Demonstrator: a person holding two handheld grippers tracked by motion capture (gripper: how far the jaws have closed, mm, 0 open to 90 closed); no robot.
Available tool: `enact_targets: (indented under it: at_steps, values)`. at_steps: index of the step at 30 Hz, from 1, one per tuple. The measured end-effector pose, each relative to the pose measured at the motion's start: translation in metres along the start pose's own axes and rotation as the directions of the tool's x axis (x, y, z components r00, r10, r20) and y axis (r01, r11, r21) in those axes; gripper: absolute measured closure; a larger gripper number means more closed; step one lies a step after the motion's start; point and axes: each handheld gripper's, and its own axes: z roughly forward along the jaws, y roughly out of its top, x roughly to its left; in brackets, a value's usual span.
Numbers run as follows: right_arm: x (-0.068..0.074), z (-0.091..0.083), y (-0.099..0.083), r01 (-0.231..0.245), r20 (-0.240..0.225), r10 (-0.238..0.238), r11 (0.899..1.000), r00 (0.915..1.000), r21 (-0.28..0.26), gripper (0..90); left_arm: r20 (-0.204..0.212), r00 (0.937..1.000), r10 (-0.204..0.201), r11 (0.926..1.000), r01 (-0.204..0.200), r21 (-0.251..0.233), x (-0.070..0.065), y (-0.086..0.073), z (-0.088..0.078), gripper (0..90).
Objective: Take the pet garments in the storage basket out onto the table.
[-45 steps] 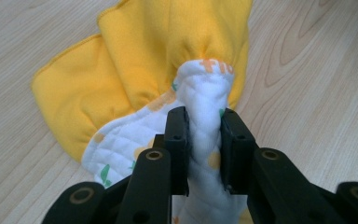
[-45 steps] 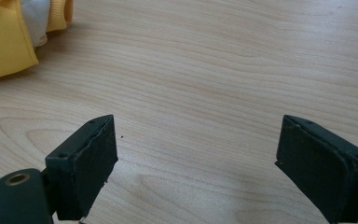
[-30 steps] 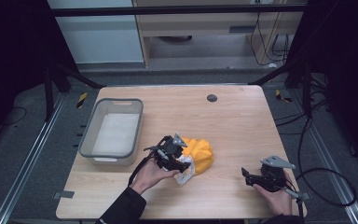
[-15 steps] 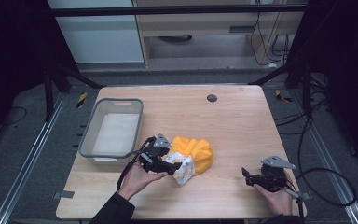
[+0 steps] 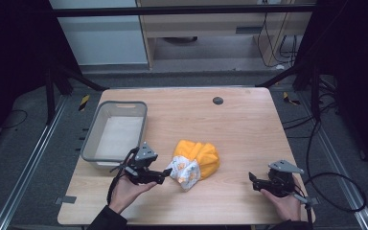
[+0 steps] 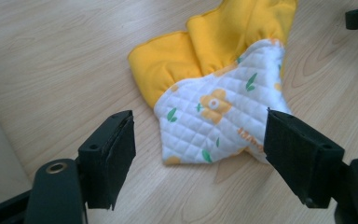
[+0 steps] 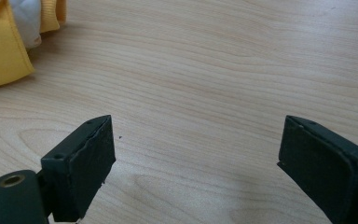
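Since a second ago my left gripper (image 5: 165, 172) has slid back from the cloth (image 5: 195, 161) toward my left side of the table (image 5: 239, 124), and its jaws have just been opening. They now stand wide apart with nothing pressed between them. In the left gripper view the cloth (image 6: 216, 88) lies flat on the wood just ahead of my jaws, its quilted white flowered end nearest me and reaching into the gap by the right-hand pad, the yellow part farther off. The pads do not press on it.

I read this as a release: the cloth is set down, loosely bunched, and I am backing off. It rests near the middle of the table, just in front of my left gripper and well apart from my right gripper (image 5: 253, 179).

My right gripper sits on bare wood with its jaws spread wide and empty. In the right gripper view a yellow corner of the cloth (image 7: 2, 51) shows at the far upper left, well beyond the jaws.

A grey bin (image 5: 88, 143) stands on the far side of my left hand (image 5: 124, 191), close by, with nothing in it that I can see. If the cloth is meant to be folded or binned, I judge that step is not yet done, and I will need a fresh grip on an edge.
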Motion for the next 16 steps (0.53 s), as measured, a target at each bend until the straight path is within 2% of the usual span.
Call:
enact_targets:
  at_steps: [6, 16]
  values:
    - [0.000, 0.000, 0.000, -0.002, 0.000, 0.002, 1.000, 1.0000, 0.000, 10.3, -0.027, 0.9993, -0.026, 0.9994, 0.025, -0.024, 0.004, -0.015, -0.009, 24.3]
    - [-0.001, -0.001, -0.001, 0.004, 0.008, -0.004, 1.000, 1.0000, -0.007, 9.9, -0.042, 0.9971, -0.064, 0.9969, 0.062, -0.048, 0.010, -0.044, -0.023, 24.1]
